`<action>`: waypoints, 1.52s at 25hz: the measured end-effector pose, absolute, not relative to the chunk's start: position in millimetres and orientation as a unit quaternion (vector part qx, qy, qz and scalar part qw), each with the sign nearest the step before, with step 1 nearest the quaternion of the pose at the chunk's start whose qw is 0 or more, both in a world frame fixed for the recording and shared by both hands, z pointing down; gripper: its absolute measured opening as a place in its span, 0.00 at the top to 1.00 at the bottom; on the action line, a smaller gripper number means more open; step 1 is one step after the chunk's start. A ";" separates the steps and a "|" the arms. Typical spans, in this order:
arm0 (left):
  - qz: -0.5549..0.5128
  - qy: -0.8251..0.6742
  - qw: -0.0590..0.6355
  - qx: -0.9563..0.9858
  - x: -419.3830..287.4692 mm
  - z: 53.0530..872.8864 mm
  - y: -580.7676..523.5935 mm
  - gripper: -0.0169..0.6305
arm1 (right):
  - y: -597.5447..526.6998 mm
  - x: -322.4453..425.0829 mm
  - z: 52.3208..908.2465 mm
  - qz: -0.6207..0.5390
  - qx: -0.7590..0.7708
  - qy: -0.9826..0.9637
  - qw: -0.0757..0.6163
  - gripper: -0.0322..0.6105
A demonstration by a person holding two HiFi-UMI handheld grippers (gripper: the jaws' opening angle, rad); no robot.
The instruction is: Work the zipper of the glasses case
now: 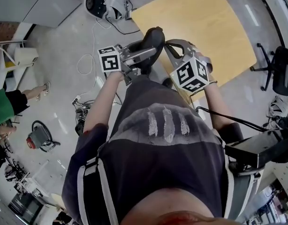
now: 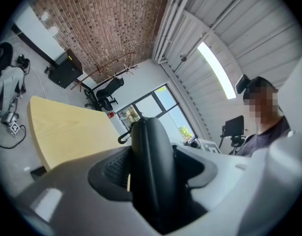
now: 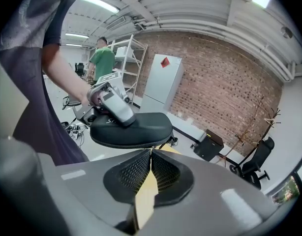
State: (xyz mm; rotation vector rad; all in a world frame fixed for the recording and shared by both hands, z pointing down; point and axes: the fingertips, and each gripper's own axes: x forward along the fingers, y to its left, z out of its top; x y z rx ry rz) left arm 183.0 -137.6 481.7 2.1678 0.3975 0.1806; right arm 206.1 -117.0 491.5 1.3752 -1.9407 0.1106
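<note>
While the glasses case [image 3: 131, 129] hangs in the air just off the near edge of the tabletop [image 1: 200, 27], not resting on it, the left hand-held gripper [image 2: 150, 176] clamps one end of it, edge-up, with both pads pressing on the shell. Meanwhile the right hand-held gripper [image 3: 151, 152] has its jaws pressed together, tips right up against the case's seam edge; can't tell if a pull is pinched between them. The zipper [image 2: 147, 161] reads closed along every stretch that shows, shell halves together. A small dark tab [image 2: 124, 137] hangs at the case end farthest from the left hand-held gripper; pull or hanger loop, unclear. My read: grasp and presentation are done, and the actual zip travel is all left to do.
</note>
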 end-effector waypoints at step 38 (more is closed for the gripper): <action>-0.069 0.022 0.497 0.865 32.2 467.3 -158.8 0.56 | -133.0 55.6 475.0 0.176 0.304 -0.908 0.229 0.95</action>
